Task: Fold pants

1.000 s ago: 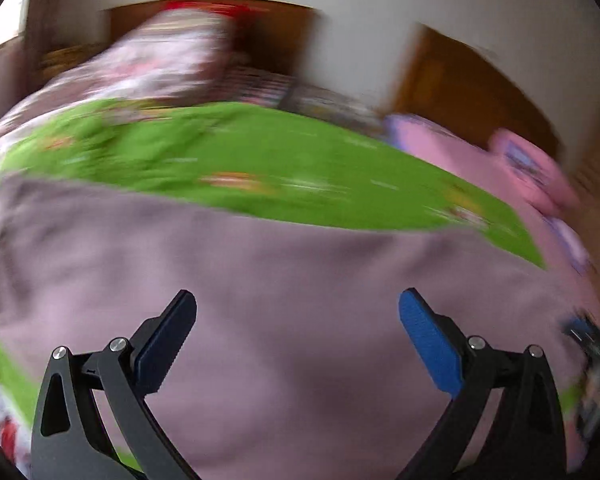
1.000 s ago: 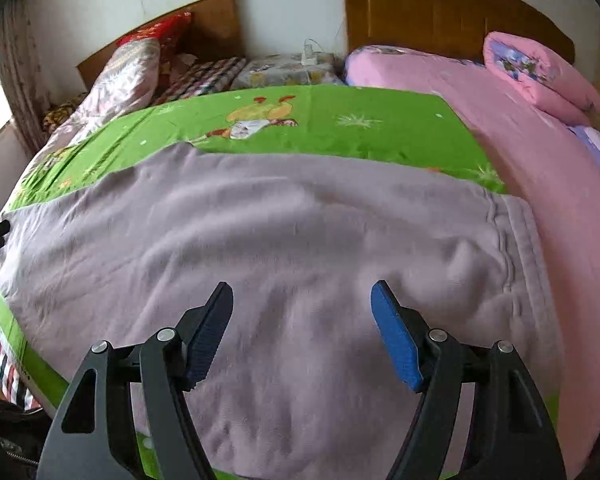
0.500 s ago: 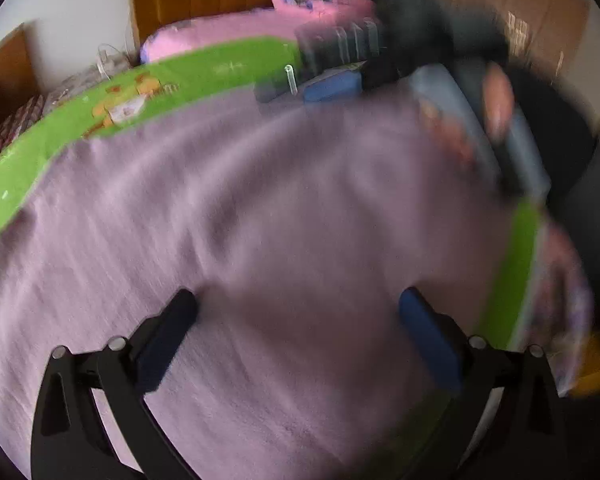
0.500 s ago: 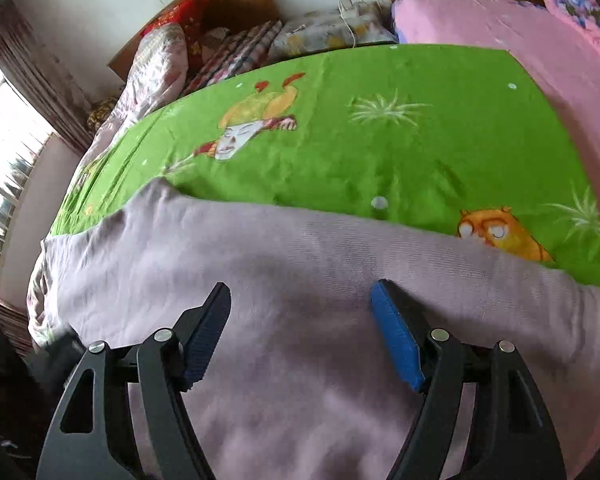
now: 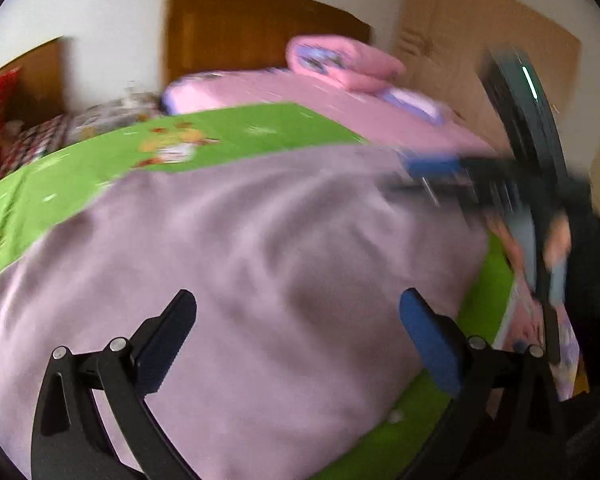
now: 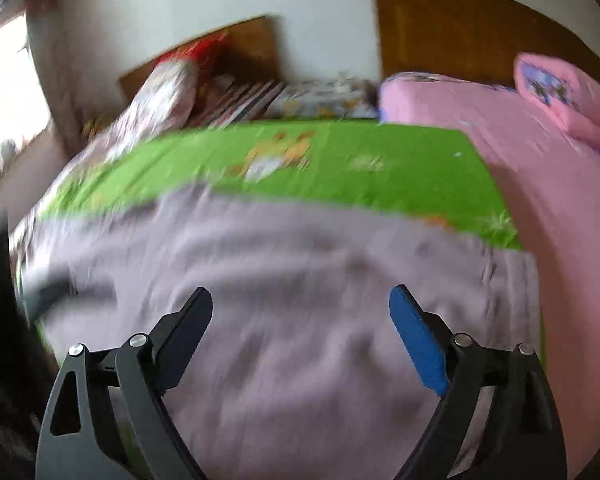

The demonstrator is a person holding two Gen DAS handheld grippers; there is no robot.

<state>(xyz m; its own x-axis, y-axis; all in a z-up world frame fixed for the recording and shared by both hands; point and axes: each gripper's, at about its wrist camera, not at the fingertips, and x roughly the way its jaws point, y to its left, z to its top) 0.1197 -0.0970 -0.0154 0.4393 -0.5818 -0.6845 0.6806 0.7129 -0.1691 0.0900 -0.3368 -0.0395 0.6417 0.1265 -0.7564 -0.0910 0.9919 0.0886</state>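
Left wrist view: left gripper (image 5: 296,320) spread, empty, above mauve pants (image 5: 240,272); long axis crosswise on green sheet (image 5: 80,176). Right gripper (image 6: 300,316) spread, equally near.

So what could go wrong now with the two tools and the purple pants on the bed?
1. Both tools are open and hold nothing: the left tool and right tool hover over the pants, so a hasty pinch might catch the green sheet too.
2. The pants reach the bed's near edge and could slide off.
3. The views are blurred; the tools could bump each other.
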